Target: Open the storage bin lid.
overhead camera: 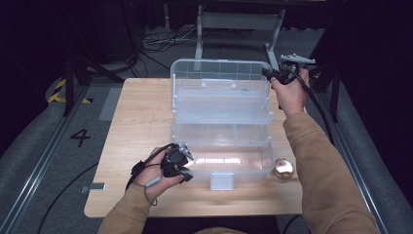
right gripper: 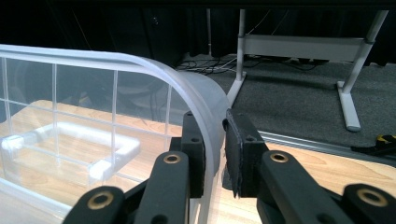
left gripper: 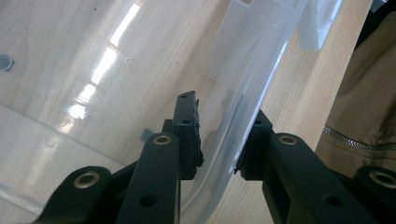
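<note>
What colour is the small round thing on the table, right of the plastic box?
Shiny copper or gold, the round thing; clearest in the high view.

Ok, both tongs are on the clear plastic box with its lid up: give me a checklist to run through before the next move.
1. Left tongs straddle the front wall of the box, one jaw inside and one outside: ok.
2. Left pads pressing that wall: cannot tell.
3. Right tongs pinch the raised lid at its corner rim: ok.
4. Trays fanned open, lid upright: ok.
5. Round metal piece on the table lies apart from the box: ok.
6. Latch hangs free: ok.
</note>
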`<state>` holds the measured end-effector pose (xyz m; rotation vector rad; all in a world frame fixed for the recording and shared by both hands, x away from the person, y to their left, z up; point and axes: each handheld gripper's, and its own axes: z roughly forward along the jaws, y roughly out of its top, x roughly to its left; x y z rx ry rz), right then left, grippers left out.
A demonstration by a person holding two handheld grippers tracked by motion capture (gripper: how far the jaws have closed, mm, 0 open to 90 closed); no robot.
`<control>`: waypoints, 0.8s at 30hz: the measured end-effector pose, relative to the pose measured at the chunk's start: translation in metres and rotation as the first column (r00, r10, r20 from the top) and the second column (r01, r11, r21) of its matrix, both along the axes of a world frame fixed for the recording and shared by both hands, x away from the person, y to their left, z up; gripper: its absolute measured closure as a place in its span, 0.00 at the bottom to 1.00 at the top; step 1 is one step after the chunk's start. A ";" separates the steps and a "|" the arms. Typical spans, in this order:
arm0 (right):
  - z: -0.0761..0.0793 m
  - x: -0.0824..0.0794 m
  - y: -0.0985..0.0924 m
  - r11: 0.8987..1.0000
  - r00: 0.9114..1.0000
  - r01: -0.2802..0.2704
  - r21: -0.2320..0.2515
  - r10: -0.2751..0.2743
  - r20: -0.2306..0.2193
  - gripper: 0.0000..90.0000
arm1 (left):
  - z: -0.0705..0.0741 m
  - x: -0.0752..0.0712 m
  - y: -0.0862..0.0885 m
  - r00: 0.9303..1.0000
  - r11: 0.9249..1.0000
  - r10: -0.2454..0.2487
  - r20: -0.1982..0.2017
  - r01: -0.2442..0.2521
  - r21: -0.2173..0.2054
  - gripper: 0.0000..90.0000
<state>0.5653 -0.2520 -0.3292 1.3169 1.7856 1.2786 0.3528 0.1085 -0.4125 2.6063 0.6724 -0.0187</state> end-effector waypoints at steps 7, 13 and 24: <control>-0.003 0.005 0.000 1.000 1.000 0.000 0.002 0.000 -0.007 0.88 | 0.000 0.000 0.000 1.000 1.000 -0.001 -0.001 0.001 0.002 0.82; -0.007 0.010 0.001 1.000 1.000 0.007 0.000 -0.007 -0.011 0.88 | 0.000 0.000 0.000 1.000 1.000 0.000 -0.002 0.000 0.002 0.82; -0.016 0.017 0.001 1.000 1.000 0.009 0.004 -0.009 -0.012 0.89 | 0.000 0.000 0.000 1.000 1.000 0.002 -0.004 -0.002 0.002 0.82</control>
